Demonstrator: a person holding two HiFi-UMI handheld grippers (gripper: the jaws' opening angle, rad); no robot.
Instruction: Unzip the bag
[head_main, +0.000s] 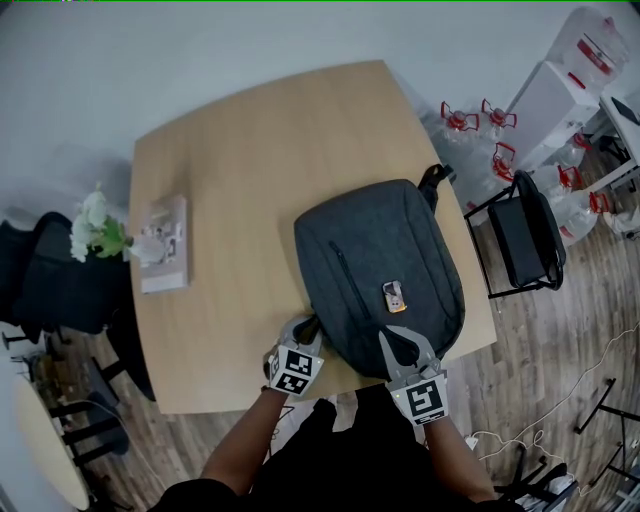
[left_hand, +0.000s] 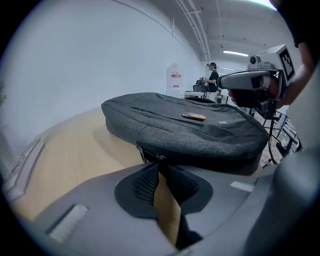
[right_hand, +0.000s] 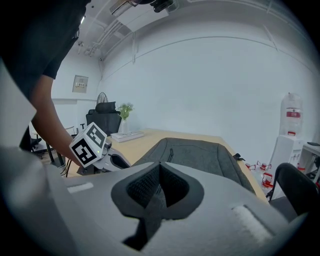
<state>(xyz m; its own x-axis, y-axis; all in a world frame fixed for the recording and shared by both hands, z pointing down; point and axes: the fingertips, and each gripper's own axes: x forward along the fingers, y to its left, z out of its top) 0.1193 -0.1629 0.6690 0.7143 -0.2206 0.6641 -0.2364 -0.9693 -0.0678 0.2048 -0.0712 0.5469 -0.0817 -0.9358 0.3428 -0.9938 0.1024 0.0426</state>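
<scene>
A dark grey backpack (head_main: 380, 270) lies flat on the wooden table (head_main: 230, 160), reaching its near right edge. At the bag's near left corner, my left gripper (head_main: 308, 325) is shut. In the left gripper view the metal zipper pull (left_hand: 160, 158) sits right at the left gripper's (left_hand: 160, 166) closed tips, and its dark tab runs in between them. My right gripper (head_main: 388, 335) rests on the bag's near edge. In the right gripper view that gripper (right_hand: 160, 167) is shut, and grey bag fabric (right_hand: 200, 155) shows in the slit between its pads.
A book with a vase of white flowers (head_main: 150, 250) lies at the table's left side. A black chair (head_main: 525, 235) stands right of the table, and water jugs (head_main: 470, 120) are on the floor beyond it. A small orange tag (head_main: 394, 296) sits on the bag's top.
</scene>
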